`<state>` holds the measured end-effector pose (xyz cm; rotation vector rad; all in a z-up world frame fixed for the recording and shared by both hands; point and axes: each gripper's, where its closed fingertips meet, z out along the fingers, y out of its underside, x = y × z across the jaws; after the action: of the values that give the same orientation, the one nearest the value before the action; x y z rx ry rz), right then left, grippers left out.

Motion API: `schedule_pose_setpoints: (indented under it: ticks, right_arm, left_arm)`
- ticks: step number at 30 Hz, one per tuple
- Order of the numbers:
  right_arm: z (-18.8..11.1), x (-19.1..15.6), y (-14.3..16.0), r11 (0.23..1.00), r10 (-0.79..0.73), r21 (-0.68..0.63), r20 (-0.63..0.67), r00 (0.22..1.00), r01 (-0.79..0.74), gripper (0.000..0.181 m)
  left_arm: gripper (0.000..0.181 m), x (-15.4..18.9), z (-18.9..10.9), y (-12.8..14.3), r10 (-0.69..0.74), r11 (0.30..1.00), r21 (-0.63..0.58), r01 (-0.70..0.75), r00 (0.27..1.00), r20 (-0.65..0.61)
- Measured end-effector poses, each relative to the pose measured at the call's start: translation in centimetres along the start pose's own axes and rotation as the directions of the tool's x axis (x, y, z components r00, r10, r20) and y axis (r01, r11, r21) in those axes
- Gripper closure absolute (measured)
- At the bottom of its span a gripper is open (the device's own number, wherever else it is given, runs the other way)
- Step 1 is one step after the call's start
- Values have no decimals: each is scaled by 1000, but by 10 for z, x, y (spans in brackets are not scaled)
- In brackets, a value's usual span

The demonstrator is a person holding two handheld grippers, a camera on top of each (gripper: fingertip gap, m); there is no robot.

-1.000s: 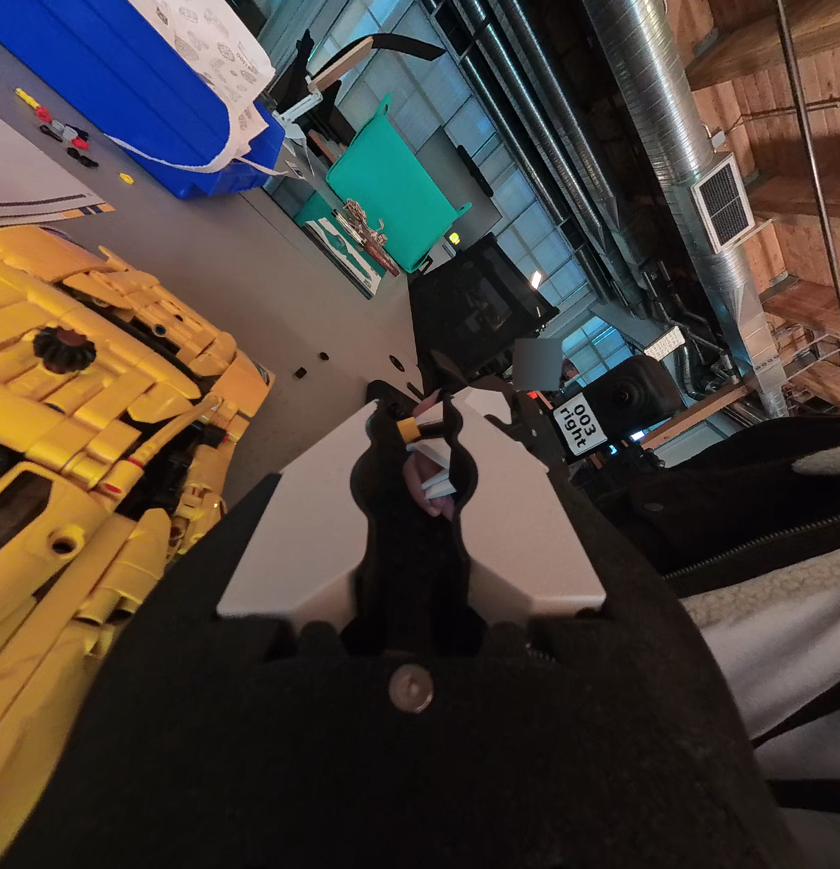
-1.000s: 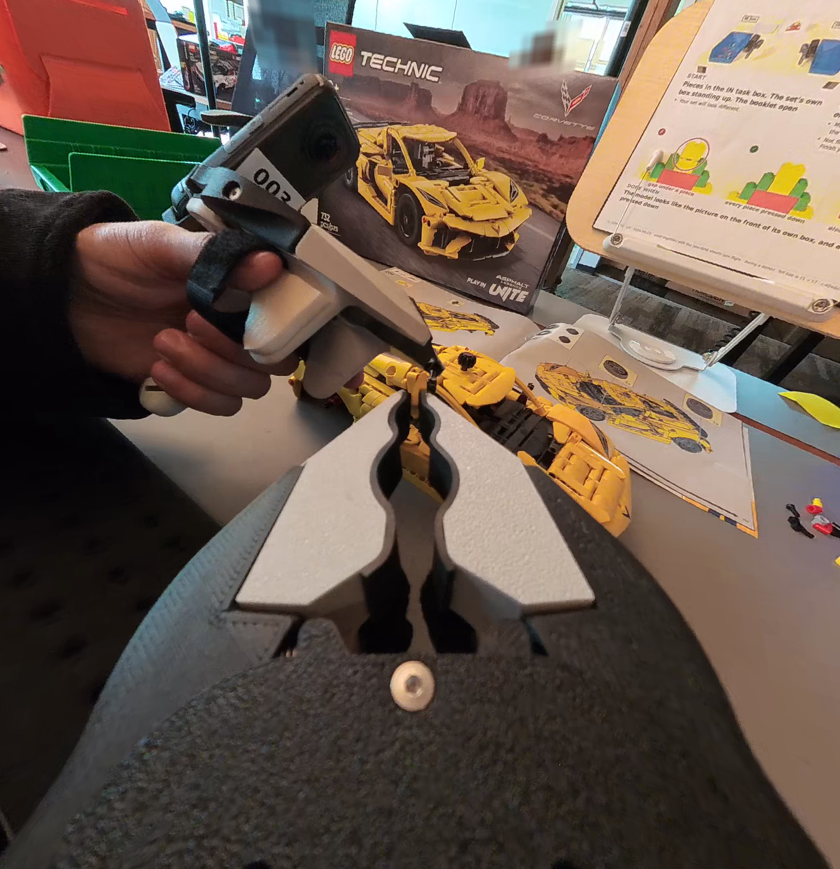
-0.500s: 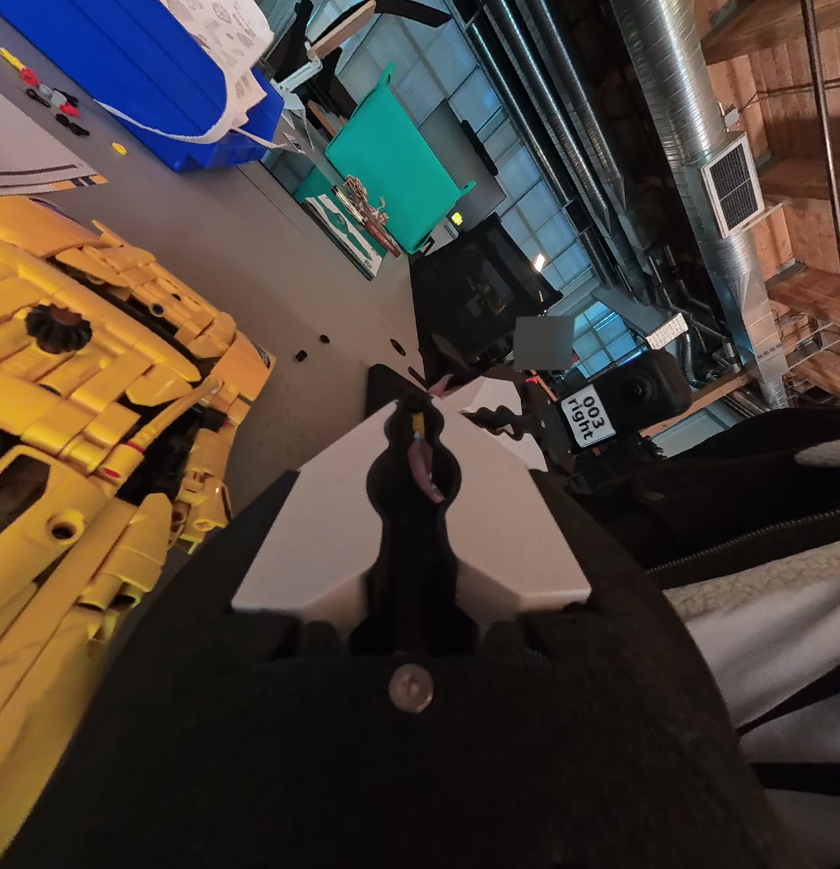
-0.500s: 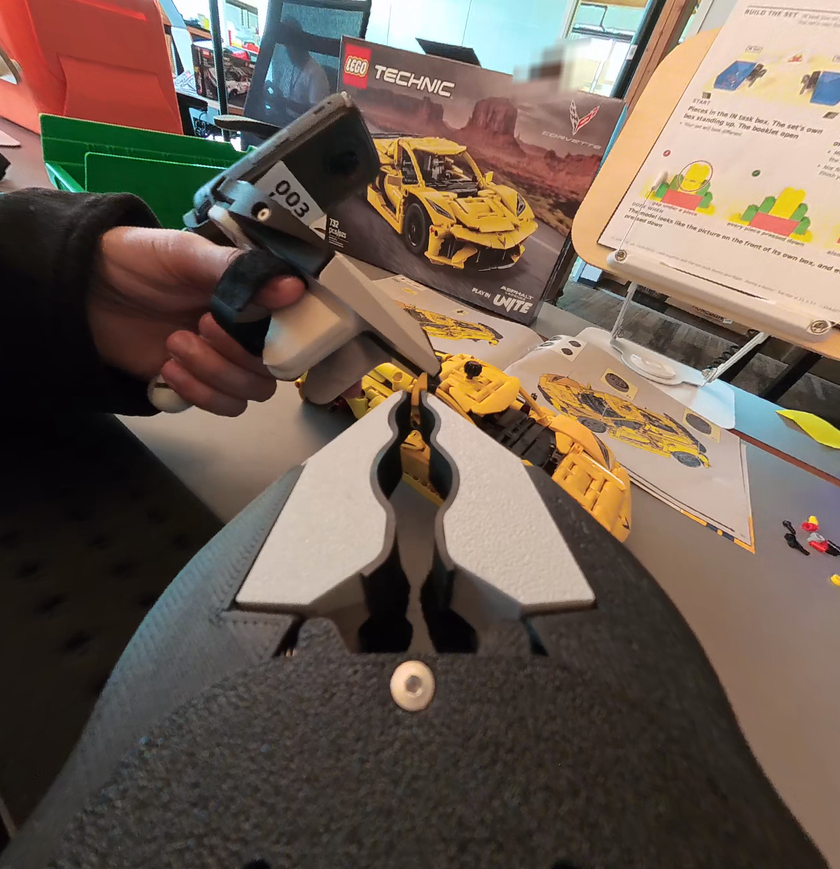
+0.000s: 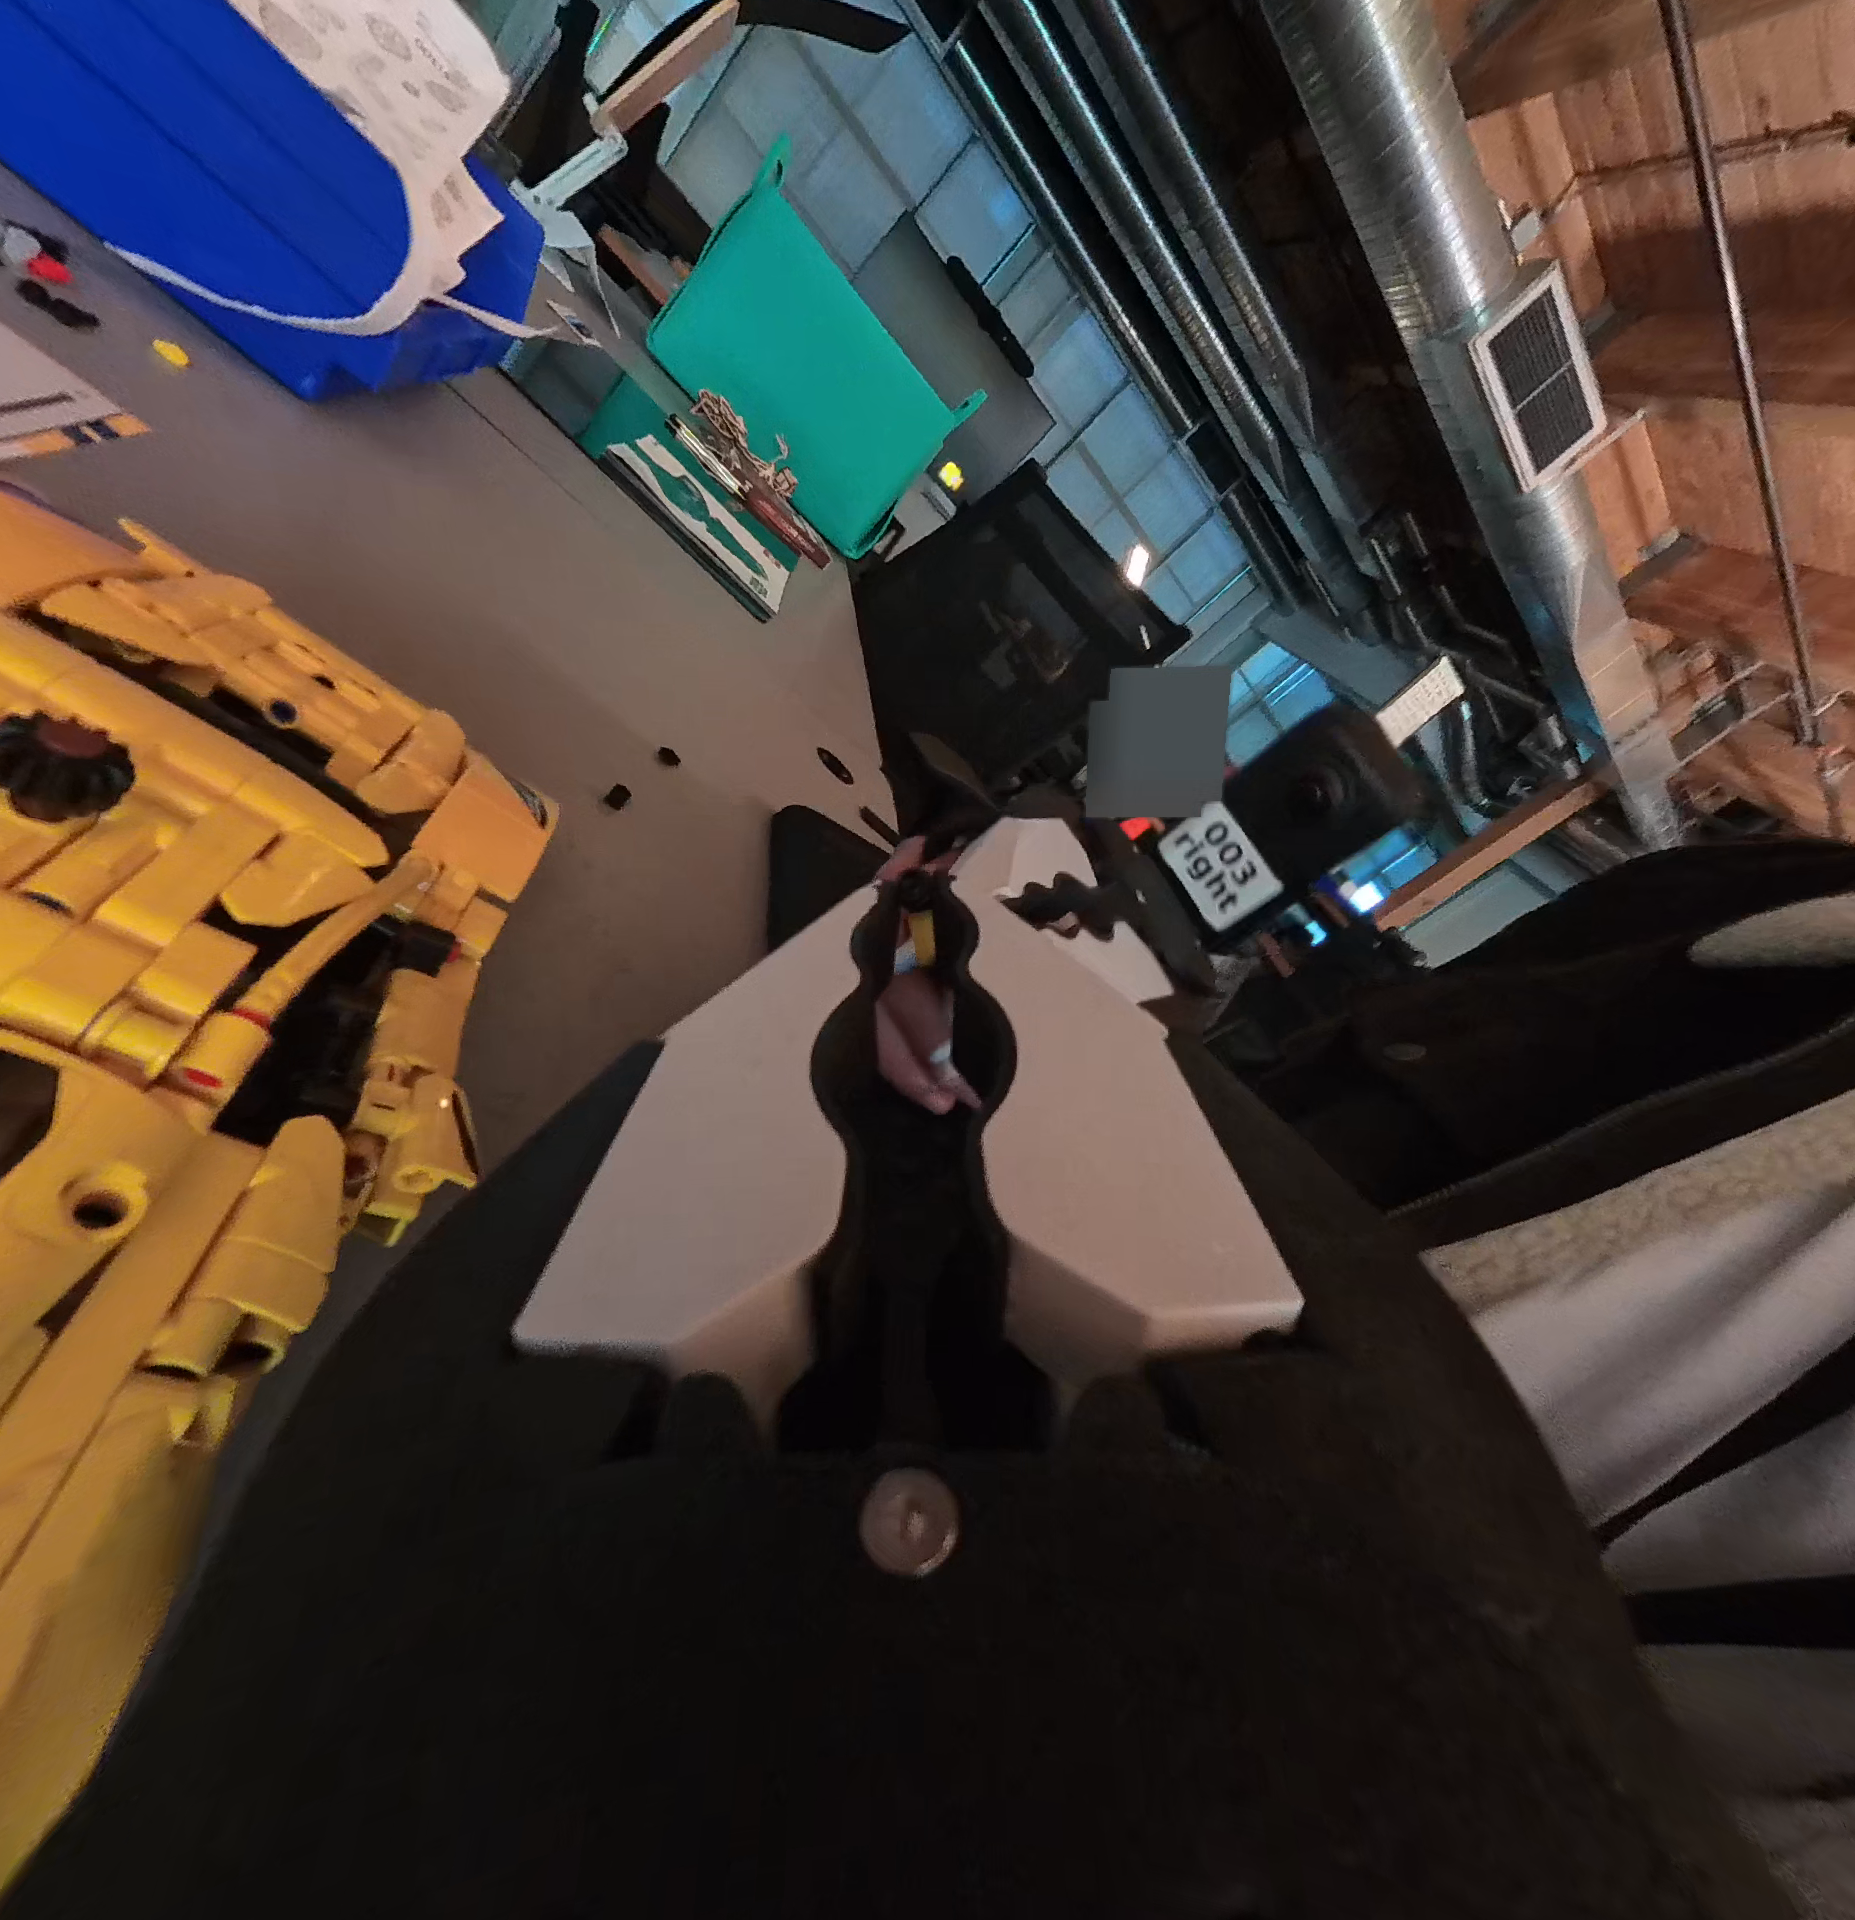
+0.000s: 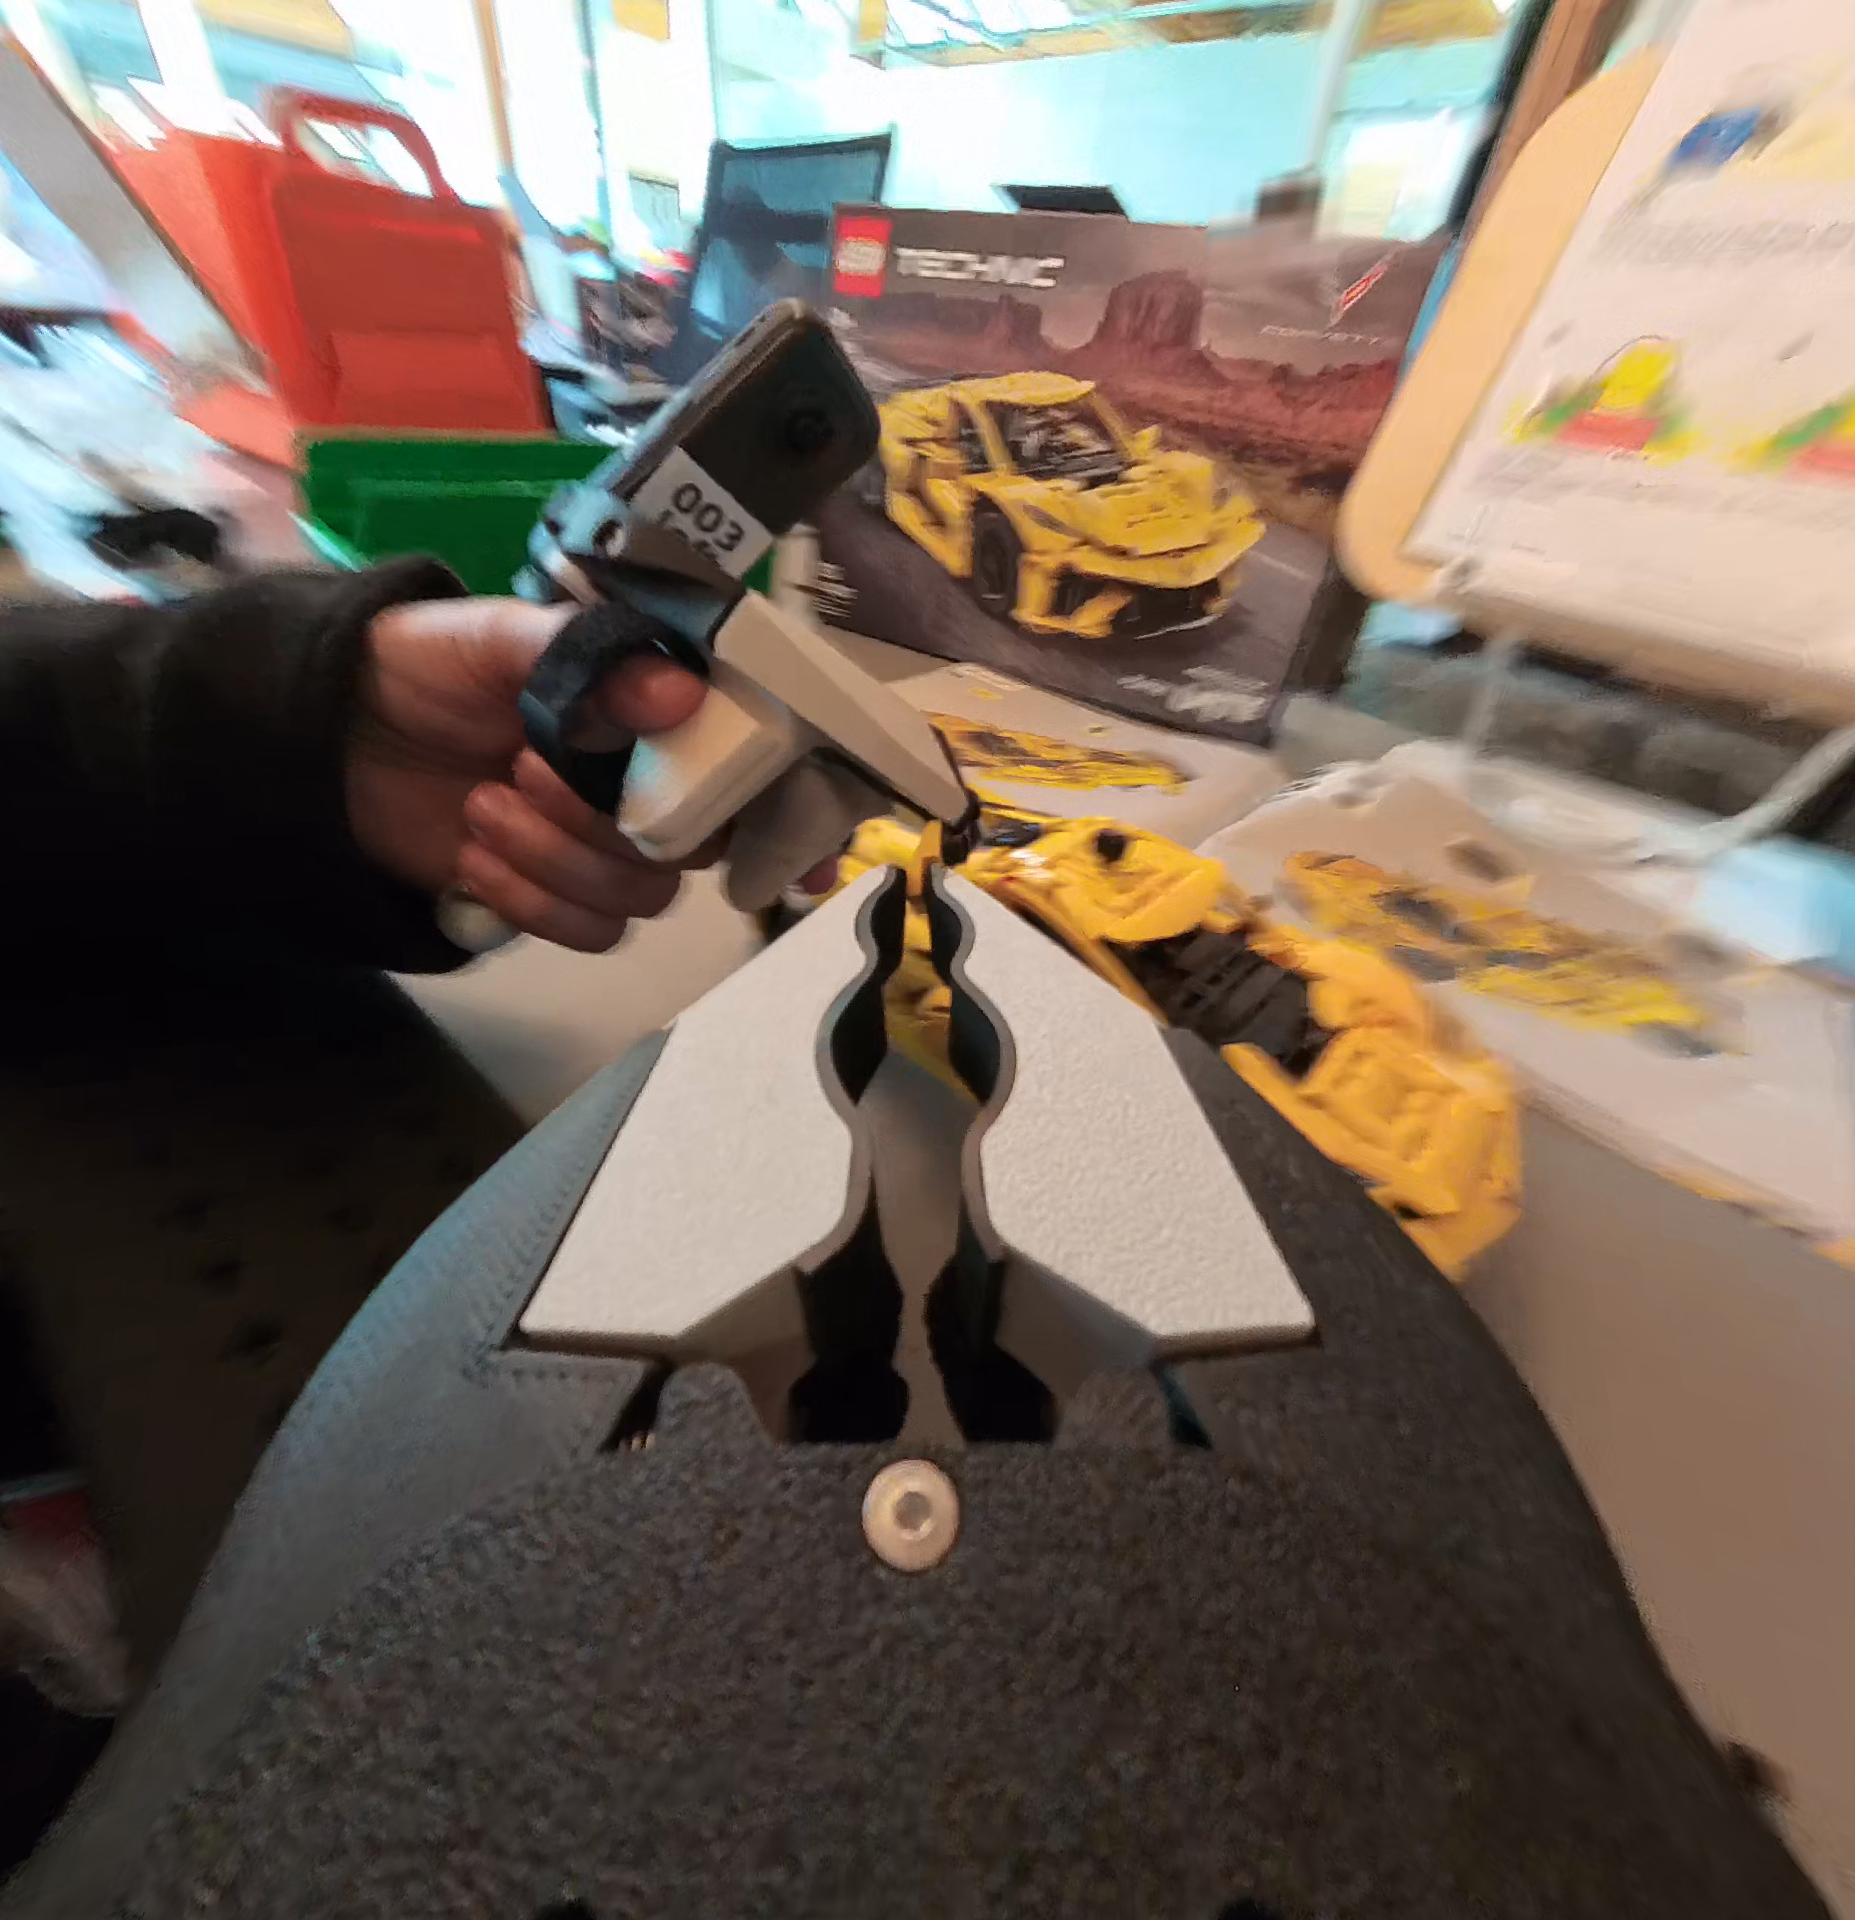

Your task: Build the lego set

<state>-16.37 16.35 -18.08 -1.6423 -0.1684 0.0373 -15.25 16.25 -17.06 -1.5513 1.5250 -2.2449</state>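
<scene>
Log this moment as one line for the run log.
left tongs: shut on small yellow piece | right tongs: nearly shut, grip unclear, meeting left | yellow car: on table, untouched

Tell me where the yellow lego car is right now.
The yellow lego car sits on the grey table at the left of the left wrist view; in the right wrist view it lies beyond both grippers' jaws, before the set's box.

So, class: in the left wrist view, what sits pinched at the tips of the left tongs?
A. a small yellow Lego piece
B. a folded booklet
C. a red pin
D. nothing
A: a small yellow Lego piece sits pinched between the tips of the left tongs, held above the table, apart from the yellow Lego car.
</scene>
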Motion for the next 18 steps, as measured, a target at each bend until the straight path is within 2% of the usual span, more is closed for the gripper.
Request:
schedule_pose_setpoints:
  ticks: [2, 4, 7, 10, 13, 15, 18]
  right_arm:
    - [-1, -3, -1, 991, 136, -6, 84, 987, -136, 178]
    - [-4, -4, -4, 953, 300, -14, 181, 937, -302, 178]
    - [-9, 9, -8, 919, 385, 20, 177, 906, -394, 178]
    - [-9, 14, -7, 947, 316, 26, 98, 944, -320, 179]
    - [-5, 7, -1, 995, 97, -25, -20, 995, -98, 178]
    - [-2, 4, 2, 997, -48, -64, -90, 995, 42, 178]
    - [0, 4, 5, 992, -97, -94, -124, 988, 85, 178]
  left_arm:
    - [175, 1, 1, 0, 64, 998, -2, -64, 998, 15]
    - [175, 8, 2, -3, 86, 996, 22, -86, 996, -9]
    - [175, 5, 2, -3, 54, 998, 26, -54, 999, 0]
    - [175, -2, 0, -6, 6, 999, 48, -7, 1000, 14]
    - [175, -11, -3, -9, -36, 996, 79, 32, 998, 51]
    - [175, -12, -2, -9, -47, 995, 87, 42, 997, 54]
    - [175, -11, 2, -3, -17, 998, 55, 14, 997, 69]
